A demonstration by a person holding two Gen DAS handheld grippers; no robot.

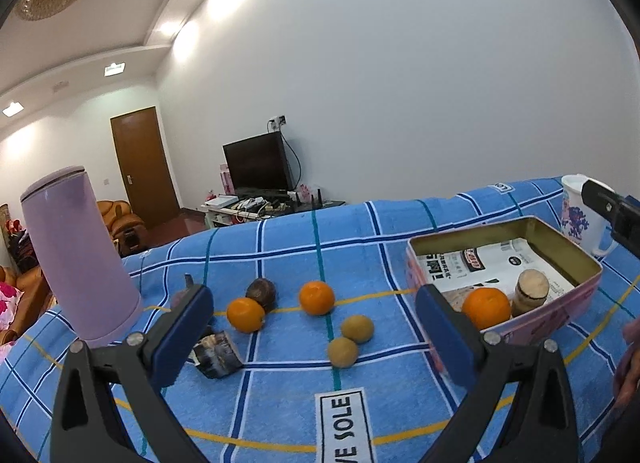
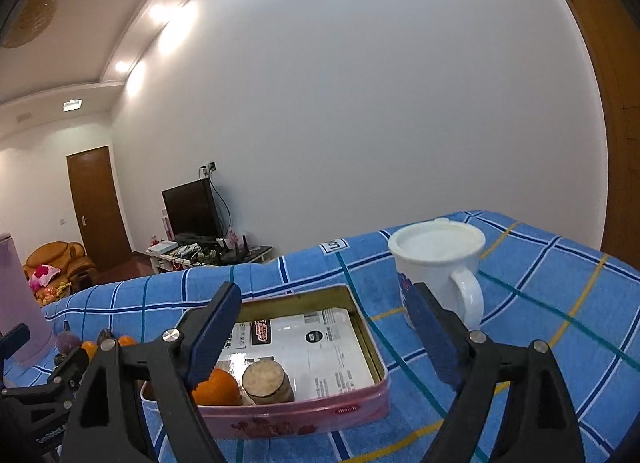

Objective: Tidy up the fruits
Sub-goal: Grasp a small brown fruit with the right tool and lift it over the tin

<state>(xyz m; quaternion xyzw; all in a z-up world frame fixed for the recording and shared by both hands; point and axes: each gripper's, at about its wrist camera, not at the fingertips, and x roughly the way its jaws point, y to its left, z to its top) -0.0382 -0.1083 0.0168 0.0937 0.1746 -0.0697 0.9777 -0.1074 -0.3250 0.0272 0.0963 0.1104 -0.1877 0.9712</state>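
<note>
Currently, both claws are held wide and empty above the blue checked cloth (image 1: 280, 403). The left gripper (image 1: 316, 339) is aimed at the loose fruit; the right gripper (image 2: 324, 339) is aimed over the pink tin (image 2: 320, 413).

Nearest the left claw, two small brown-green fruits (image 1: 350, 341) lie touching near the middle of the cloth. Just beyond, two loose oranges (image 1: 317, 297) are seen, one touching a dark round fruit (image 1: 262, 293). A crumpled wrapper (image 1: 218, 355) lies by the left finger.

Toward the cloth's right edge, the tin is seen to hold one orange (image 1: 486, 307), a short tan cylinder (image 1: 530, 291) and a printed packet (image 2: 320, 343).

The collection step is judged partly done. The next move calls for the left claw to be lowered around one loose fruit and narrowed gently, since round fruit is likely to roll.

A lilac flask (image 1: 78, 255) stands at the left edge, a white mug (image 2: 438, 267) behind the tin. Beyond the cloth, a television (image 1: 258, 163), a brown door (image 1: 144, 167) and a white wall are visible.
</note>
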